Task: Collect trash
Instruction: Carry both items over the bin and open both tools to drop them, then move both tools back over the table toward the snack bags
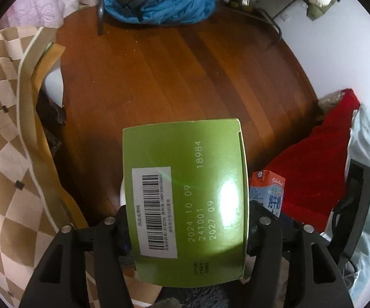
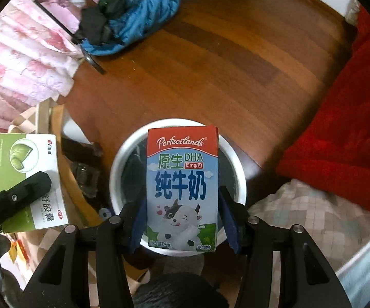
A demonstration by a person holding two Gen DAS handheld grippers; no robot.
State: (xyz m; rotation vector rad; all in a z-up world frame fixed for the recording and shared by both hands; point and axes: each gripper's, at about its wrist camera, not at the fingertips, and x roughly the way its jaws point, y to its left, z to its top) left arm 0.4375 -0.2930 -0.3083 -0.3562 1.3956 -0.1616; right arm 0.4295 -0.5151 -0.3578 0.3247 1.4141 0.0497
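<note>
The milk carton (image 2: 182, 187) is clamped in my right jaws above the white bin (image 2: 239, 179), my left jaws hold the green box (image 1: 185, 200) beside, so I should release only when centred over it.

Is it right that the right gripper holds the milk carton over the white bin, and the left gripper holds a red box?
Not quite: the box in the left gripper is green, not red, as the left wrist view shows. The rest stands: the right gripper holds the milk carton over the white bin.
</note>
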